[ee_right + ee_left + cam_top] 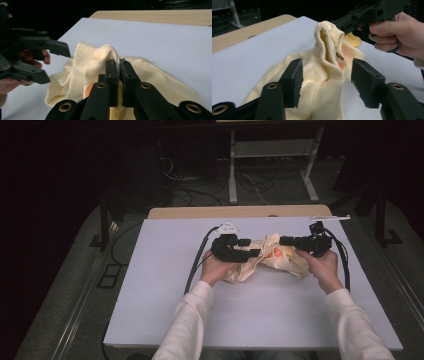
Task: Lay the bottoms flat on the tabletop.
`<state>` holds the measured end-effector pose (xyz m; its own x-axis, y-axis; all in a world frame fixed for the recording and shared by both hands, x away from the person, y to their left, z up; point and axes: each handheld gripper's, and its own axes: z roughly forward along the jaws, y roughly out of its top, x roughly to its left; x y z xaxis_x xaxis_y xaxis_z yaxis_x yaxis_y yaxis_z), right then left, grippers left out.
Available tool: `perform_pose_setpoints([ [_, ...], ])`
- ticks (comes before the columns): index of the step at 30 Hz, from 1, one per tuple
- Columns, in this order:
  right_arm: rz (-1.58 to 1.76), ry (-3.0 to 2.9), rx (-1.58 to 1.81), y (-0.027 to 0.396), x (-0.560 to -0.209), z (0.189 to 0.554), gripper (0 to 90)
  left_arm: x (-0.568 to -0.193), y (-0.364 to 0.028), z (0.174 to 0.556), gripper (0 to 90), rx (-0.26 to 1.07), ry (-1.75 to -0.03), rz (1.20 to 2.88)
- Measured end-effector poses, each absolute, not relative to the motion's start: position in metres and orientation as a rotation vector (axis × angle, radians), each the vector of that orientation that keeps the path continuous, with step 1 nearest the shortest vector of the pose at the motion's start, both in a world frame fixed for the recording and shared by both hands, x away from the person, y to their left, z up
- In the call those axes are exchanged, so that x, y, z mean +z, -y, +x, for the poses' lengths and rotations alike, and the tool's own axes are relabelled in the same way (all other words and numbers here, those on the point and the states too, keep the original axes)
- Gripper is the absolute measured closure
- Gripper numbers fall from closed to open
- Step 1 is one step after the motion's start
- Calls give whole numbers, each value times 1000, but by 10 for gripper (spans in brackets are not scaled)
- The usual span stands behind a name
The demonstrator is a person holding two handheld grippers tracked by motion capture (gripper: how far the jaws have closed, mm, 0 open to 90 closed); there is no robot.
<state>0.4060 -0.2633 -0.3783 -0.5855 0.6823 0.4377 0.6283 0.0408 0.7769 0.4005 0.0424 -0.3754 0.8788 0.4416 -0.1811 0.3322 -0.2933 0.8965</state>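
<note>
A cream knit garment lies bunched in the middle of the white table top, with an orange patch showing in its folds. My left gripper points right at the garment's left end. In the left gripper view its jaws stand open on either side of a fold of the garment, whose ribbed edge rises beyond them. My right gripper points left, and its jaws are shut on a lifted fold of the garment.
A strip of wooden table borders the white top at the back. Cables trail from both grippers across the table. Behind the table stand a metal frame's legs and loose cords on the dark floor.
</note>
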Motion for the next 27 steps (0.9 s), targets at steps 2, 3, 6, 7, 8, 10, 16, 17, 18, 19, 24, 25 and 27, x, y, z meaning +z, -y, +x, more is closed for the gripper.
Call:
perform_pose_setpoints([
  [2, 1417, -2221, 1616, 264, -380, 408, 850, -374, -47, 400, 378, 124, -573, 1895],
  [3, 1422, -2220, 1616, 264, -381, 409, 850, -374, -49, 400, 369, 126, -575, 1892],
  [6, 1441, -2211, 1606, 265, -382, 411, 850, -374, -55, 399, 335, 124, -583, 1880],
  [7, 1445, -2208, 1608, 266, -383, 412, 850, -374, -56, 399, 322, 127, -585, 1877],
  [8, 1451, -2202, 1608, 267, -383, 413, 850, -374, -58, 399, 309, 128, -585, 1875],
  [10, 1462, -2198, 1592, 268, -383, 414, 850, -376, -61, 399, 283, 128, -594, 1873],
  [16, 1490, -2175, 1580, 274, -385, 418, 851, -381, -72, 398, 243, 116, -624, 1866],
  [17, 1492, -2172, 1578, 275, -386, 419, 850, -382, -74, 398, 243, 114, -627, 1861],
  [18, 1499, -2169, 1570, 276, -386, 419, 850, -383, -75, 397, 241, 115, -629, 1860],
  [19, 1506, -2164, 1567, 277, -386, 420, 850, -384, -77, 397, 239, 114, -630, 1861],
  [24, 1533, -2149, 1554, 281, -389, 422, 850, -391, -83, 394, 223, 108, -643, 1864],
  [25, 1537, -2146, 1551, 282, -389, 422, 850, -393, -84, 394, 222, 108, -644, 1864],
  [27, 1543, -2144, 1546, 283, -390, 423, 850, -396, -85, 392, 219, 103, -643, 1862],
])
